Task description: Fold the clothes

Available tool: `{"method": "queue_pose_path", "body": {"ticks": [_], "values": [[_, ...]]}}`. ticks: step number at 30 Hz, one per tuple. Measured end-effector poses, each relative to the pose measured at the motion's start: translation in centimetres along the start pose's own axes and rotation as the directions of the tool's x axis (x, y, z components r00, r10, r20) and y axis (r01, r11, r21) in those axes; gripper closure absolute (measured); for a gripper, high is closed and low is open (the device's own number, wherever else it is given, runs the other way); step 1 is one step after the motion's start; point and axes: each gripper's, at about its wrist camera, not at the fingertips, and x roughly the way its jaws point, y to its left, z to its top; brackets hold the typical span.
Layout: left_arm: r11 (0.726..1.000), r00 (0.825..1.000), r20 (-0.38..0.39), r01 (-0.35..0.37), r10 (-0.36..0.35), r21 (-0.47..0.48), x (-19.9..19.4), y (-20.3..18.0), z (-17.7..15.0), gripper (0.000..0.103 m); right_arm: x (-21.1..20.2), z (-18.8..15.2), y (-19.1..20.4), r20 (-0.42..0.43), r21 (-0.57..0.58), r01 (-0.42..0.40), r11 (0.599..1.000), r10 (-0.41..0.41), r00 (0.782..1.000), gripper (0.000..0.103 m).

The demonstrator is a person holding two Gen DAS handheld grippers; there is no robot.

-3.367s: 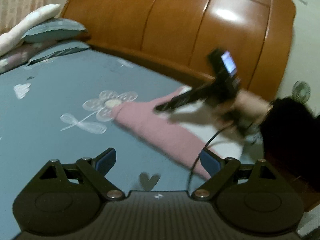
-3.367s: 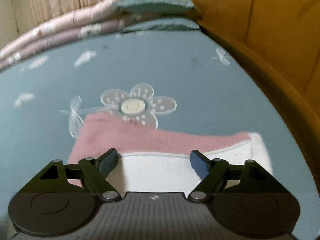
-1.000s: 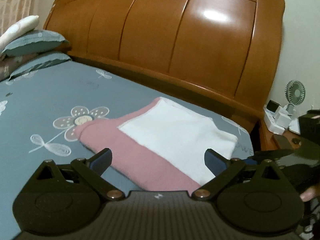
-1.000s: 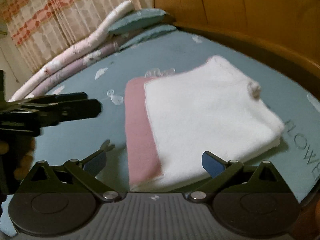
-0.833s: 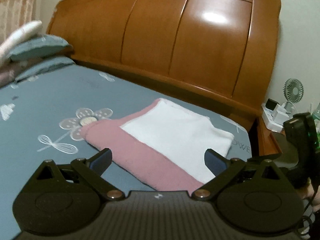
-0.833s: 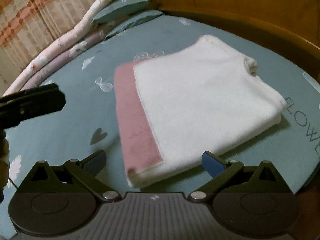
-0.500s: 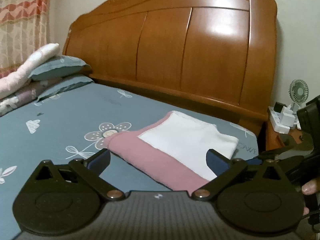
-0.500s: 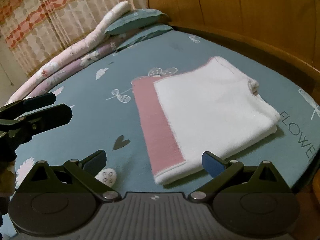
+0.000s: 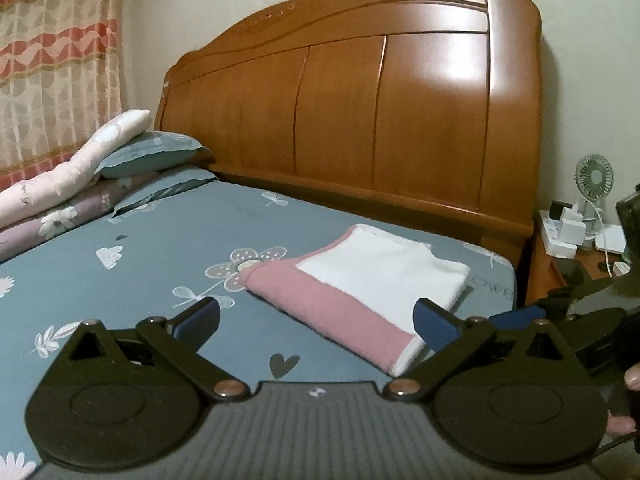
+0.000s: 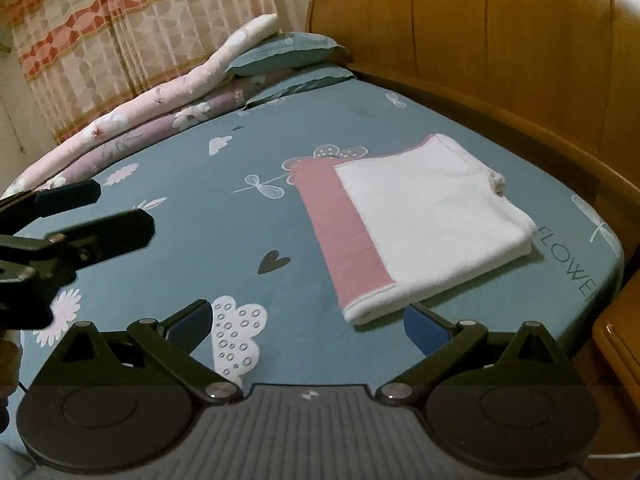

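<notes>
1. You can read the word "FLOWE" in thin dark letters on the blue bed sheet (image 10: 570, 268), near the corner of the bed. The last letters run off the edge.
2. In your left view, only "OWE" shows on the sheet, beside the folded cloth (image 9: 360, 280).

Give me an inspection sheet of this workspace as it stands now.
Surface: bed sheet, blue-grey, printed, smooth.
Job's things: folded garment, pink and white, flat near the headboard.
Clutter: pillows and rolled quilt at the far side.
Grippers: left gripper and right gripper open, holding nothing, clear of the garment.
Cables: white cable on the nightstand.
Surroundings: curtain, small fan.
</notes>
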Motion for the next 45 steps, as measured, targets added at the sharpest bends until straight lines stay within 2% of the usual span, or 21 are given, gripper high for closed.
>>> {"method": "queue_pose_path", "body": {"ticks": [5,11,15,19,26,35,45], "values": [[1.0,1.0,0.004,-0.016,0.016,0.003,-1.8,-0.2,-1.3,0.001,-1.4,-1.5,2.0,-0.004,-0.023,0.015,1.0,-0.015,1.0,0.0],[0.996,0.996,0.017,-0.091,0.091,-0.009,-4.2,-0.5,-2.6,0.001,-2.9,-3.3,4.3,-0.005,-0.077,0.036,0.996,-0.037,0.999,0.0],[0.997,0.996,-0.064,-0.068,0.065,-0.034,-4.5,0.2,-3.3,0.001,-3.4,-4.6,5.5,-0.016,-0.094,0.044,0.995,-0.046,0.999,0.0],[0.995,0.988,-0.15,-0.055,0.042,-0.082,-4.5,1.3,-4.1,0.001,-3.2,-5.6,6.2,-0.044,-0.086,0.08,0.993,-0.084,0.996,0.0],[0.987,0.976,-0.214,-0.069,0.036,-0.148,-5.6,2.7,-4.7,0.001,-1.7,-6.3,5.8,-0.093,-0.049,0.157,0.986,-0.161,0.983,0.0],[0.974,0.959,-0.274,-0.128,0.074,-0.186,-5.7,4.6,-4.2,0.001,-0.2,-4.9,4.5,-0.083,0.004,0.26,0.966,-0.259,0.962,0.0],[0.962,0.937,-0.346,-0.134,0.045,-0.237,-3.7,4.9,-4.4,0.001,-0.8,-2.5,4.4,0.002,0.036,0.265,0.964,-0.265,0.964,0.0]]}}
